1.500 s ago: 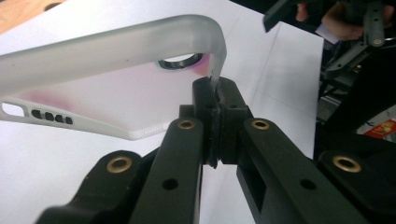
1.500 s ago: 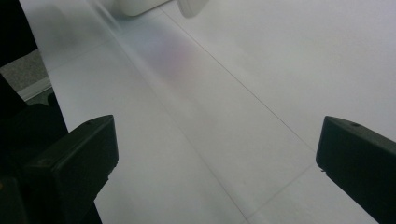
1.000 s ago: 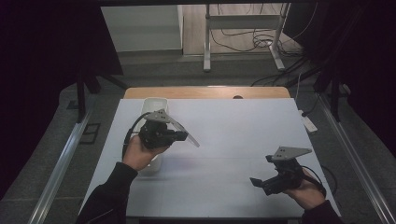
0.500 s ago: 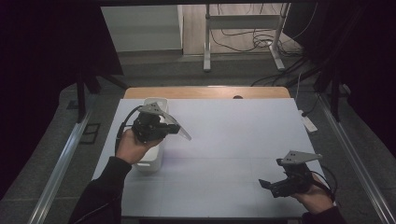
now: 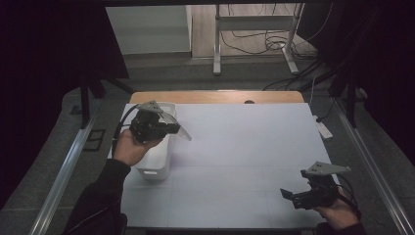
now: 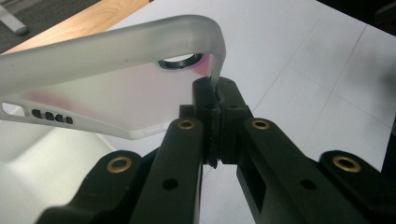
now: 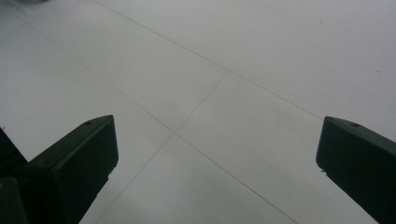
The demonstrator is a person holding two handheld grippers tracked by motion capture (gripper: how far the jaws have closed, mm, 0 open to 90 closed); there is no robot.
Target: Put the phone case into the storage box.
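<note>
Your left gripper (image 5: 172,128) pinches the translucent phone case (image 6: 112,88) by its thin corner wall, just above the white bin (image 5: 155,159). It looks light, flexible and slick, so grip the rim firmly. I can't see the bin's contents. Your right gripper (image 7: 217,154), well away from the bin, stands wide open and empty

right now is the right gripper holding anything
No, the right gripper has its fingers spread wide over the bare white table.

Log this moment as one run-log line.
left gripper: shut on phone case edge | case: lifted over white bin | right gripper: open, empty, over table
</note>
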